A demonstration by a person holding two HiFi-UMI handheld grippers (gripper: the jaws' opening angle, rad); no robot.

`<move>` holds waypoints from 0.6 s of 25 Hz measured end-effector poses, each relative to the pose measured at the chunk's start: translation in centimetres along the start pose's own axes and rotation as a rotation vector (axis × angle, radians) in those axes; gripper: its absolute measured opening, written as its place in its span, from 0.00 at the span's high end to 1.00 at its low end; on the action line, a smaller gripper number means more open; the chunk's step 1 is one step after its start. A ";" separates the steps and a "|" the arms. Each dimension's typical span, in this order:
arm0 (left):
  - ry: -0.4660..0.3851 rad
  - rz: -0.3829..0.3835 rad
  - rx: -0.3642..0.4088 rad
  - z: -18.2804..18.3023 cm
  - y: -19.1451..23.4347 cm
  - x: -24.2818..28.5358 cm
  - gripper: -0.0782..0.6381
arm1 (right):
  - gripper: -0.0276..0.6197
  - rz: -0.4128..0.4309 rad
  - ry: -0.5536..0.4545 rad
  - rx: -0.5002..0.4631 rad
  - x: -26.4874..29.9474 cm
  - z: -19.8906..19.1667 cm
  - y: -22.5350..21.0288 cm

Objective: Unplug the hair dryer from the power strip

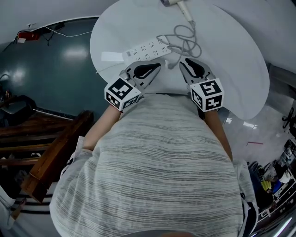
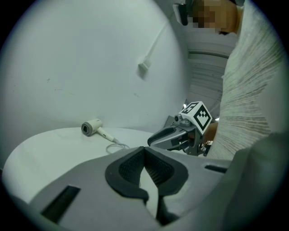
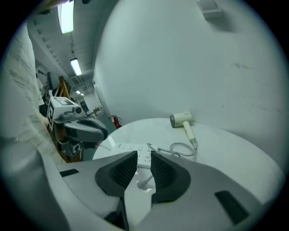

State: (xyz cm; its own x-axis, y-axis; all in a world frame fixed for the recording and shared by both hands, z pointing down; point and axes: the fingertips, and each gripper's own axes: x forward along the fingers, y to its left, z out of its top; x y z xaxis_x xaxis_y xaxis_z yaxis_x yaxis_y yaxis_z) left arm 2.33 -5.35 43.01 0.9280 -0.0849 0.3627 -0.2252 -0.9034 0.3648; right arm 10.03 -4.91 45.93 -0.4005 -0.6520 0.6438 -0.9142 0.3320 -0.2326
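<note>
A white power strip (image 1: 148, 48) (image 3: 134, 148) lies on the round white table (image 1: 231, 60). The white hair dryer (image 1: 175, 2) (image 2: 91, 127) (image 3: 181, 119) rests at the far edge, and its cord (image 1: 187, 39) (image 3: 180, 149) coils toward the strip. The cord's plug end (image 1: 172, 65) (image 3: 144, 183) lies on the table beside the strip, not in a socket. My left gripper (image 1: 157, 66) (image 2: 144, 149) hovers near the strip's front, shut and empty. My right gripper (image 1: 183, 61) (image 3: 143, 155) hangs above the plug end, its pads slightly apart with nothing between them.
A white slip (image 1: 111, 56) lies left of the strip. Beyond the table's left edge is teal floor with a wooden bench (image 1: 51, 152) and a red object (image 1: 27, 34). A pale wall rises behind the table. The person's striped shirt fills the lower head view.
</note>
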 end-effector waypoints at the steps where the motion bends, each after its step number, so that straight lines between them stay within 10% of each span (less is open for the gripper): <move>1: -0.019 -0.010 0.004 0.5 -0.3 -0.2 0.88 | 0.80 0.018 -0.027 -0.002 -0.4 0.8 0.5; 15: -0.117 -0.079 0.014 3.4 -2.6 -1.2 0.88 | 0.92 0.204 -0.216 -0.096 -3.9 4.8 5.1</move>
State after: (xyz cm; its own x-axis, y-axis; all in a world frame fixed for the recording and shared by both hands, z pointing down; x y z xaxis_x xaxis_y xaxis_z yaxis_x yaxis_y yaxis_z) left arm 2.85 -4.39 38.71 0.9713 -0.0607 0.2302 -0.1463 -0.9149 0.3761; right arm 6.65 -3.98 38.73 -0.5882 -0.6921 0.4184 -0.8079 0.5266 -0.2645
